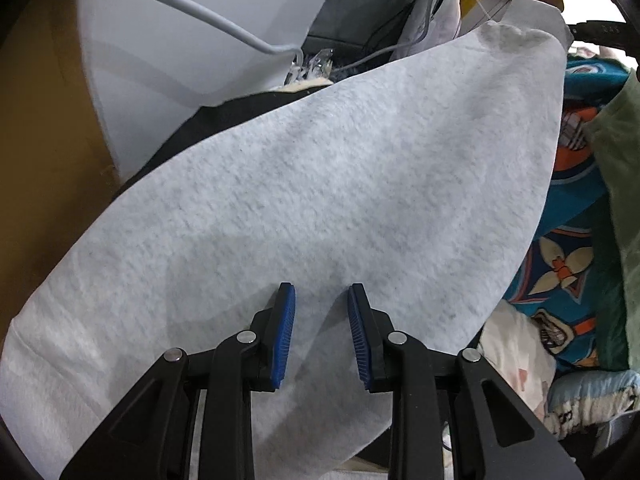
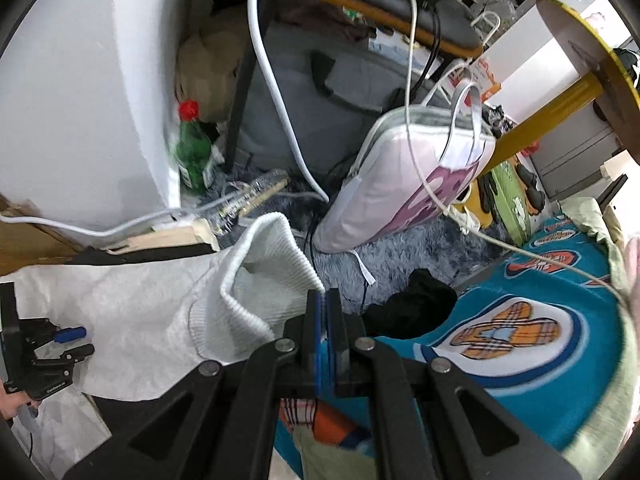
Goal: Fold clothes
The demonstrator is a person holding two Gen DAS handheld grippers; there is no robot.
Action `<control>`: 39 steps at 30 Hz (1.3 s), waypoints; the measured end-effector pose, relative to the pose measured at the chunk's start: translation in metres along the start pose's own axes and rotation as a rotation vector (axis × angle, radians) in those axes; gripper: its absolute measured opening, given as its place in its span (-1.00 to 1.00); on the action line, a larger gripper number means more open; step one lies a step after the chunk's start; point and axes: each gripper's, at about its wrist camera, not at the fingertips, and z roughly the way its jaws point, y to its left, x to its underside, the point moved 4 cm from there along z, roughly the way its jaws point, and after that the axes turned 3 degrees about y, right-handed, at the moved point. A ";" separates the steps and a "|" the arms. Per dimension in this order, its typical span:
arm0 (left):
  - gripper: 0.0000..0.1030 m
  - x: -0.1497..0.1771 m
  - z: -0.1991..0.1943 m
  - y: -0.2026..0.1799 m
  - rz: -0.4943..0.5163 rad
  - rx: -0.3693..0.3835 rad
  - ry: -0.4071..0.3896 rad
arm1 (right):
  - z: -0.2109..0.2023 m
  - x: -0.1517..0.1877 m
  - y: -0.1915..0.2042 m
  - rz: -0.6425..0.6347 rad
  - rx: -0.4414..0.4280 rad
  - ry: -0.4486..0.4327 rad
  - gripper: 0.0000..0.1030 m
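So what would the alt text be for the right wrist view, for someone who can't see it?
The right gripper, jaws shut, pinches the ribbed cuff of a pale grey sweatshirt above a blue patterned blanket. Behind are a green bottle and trailing white cables.

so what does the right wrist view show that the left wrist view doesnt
Only the right wrist view shows the green bottle with a red cap, the pink bag leaning upright, a black garment on the floor, and the right claw shut at the sweatshirt's ribbed cuff.

Only the left wrist view shows the left claw close up, its pads apart over flat grey fabric.

Both show the grey sweatshirt, the white cable and the blue patterned blanket.
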 end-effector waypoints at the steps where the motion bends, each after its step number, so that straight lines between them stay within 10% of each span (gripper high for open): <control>1: -0.47 -0.002 0.002 0.000 0.004 -0.009 -0.003 | 0.009 0.001 0.000 0.001 0.002 0.020 -0.97; 11: -0.46 -0.025 0.004 -0.001 0.000 -0.043 -0.037 | 0.024 0.011 -0.002 -0.001 0.057 0.080 -0.95; 20: -0.46 -0.011 -0.005 -0.016 -0.004 -0.019 -0.041 | 0.033 0.032 0.058 -0.019 -0.123 0.054 -0.95; 39: -0.46 0.070 -0.124 0.097 0.006 -0.210 0.018 | 0.138 0.090 0.111 0.019 -0.219 0.030 -0.95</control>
